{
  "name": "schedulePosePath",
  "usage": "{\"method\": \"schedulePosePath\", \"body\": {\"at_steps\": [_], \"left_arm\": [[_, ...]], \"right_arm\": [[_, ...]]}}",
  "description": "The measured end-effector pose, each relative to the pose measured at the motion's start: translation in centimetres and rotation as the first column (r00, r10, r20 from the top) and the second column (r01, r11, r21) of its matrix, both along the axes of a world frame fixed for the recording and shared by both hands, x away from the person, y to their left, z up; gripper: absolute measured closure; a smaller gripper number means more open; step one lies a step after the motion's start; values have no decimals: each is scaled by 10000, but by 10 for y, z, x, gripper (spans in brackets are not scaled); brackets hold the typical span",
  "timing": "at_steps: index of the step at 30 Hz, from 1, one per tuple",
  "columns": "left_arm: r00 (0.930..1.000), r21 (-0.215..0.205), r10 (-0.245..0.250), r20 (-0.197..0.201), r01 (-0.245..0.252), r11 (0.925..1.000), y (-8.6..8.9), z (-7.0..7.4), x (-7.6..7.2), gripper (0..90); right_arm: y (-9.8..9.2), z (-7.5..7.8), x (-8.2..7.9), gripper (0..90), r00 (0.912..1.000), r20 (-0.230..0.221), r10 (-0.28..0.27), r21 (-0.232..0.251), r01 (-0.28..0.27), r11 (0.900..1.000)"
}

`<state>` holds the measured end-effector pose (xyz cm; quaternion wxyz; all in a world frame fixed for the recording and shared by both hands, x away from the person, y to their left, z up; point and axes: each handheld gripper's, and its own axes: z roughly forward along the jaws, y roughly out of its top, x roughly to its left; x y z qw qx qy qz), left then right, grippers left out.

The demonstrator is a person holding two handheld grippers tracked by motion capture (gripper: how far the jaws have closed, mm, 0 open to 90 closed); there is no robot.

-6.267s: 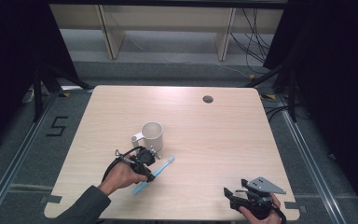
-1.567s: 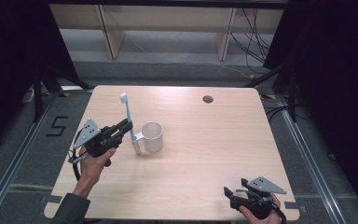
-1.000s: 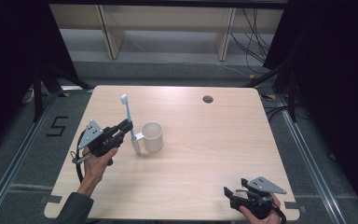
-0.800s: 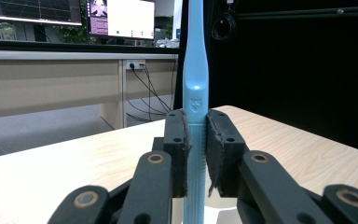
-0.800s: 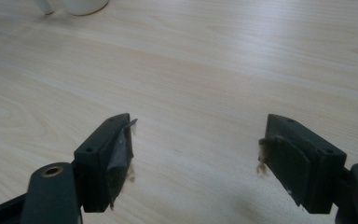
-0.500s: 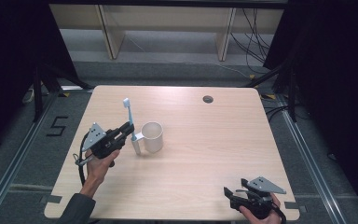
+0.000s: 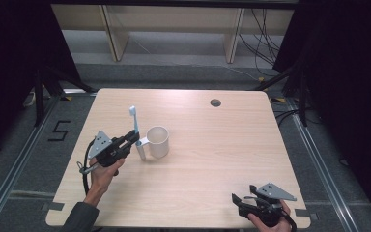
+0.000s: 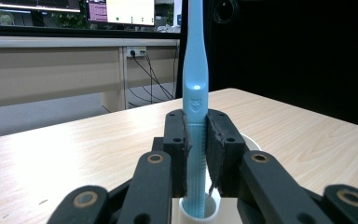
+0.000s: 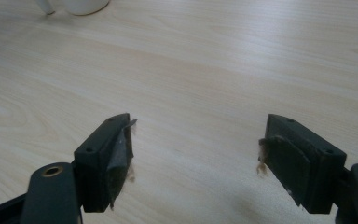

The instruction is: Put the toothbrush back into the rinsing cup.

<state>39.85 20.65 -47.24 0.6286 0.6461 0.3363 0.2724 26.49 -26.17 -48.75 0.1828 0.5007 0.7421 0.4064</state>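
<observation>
A light blue toothbrush (image 7: 135, 126) stands upright, head up, with my left gripper (image 7: 134, 137) shut on its handle. It is just left of a white mug (image 7: 158, 141) on the wooden table (image 7: 212, 154). In the left gripper view the pads clamp the toothbrush (image 8: 196, 88) from both sides of my left gripper (image 8: 196, 137). Its lower end sits in a small white tube (image 8: 196, 215) at the mug's side. My right gripper (image 7: 237, 201) rests at the table's front right corner. Its jaws stand wide apart over bare wood in the right gripper view (image 9: 196, 149), with nothing between them.
A dark round hole (image 7: 215, 102) sits near the table's far edge. The mug's base (image 9: 77, 5) shows at the top left of the right gripper view. Beyond the table are wooden shelf legs and cables on the floor.
The toothbrush, once flat on the table near the front, is now upright in my left gripper. Over the last second it shifted slightly right and lower beside the mug. The right gripper stayed put.
</observation>
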Motion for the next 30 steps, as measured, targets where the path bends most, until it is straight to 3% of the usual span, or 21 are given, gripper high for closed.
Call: {"method": "schedulePosePath", "body": {"at_steps": [30], "left_arm": [[9993, 608, 17, -368, 6, 9981, -1, -18, -2, 776]], "right_arm": [[-1, -1, 2, 251, 9997, 226, 79, 39, -80, 10000]]}}
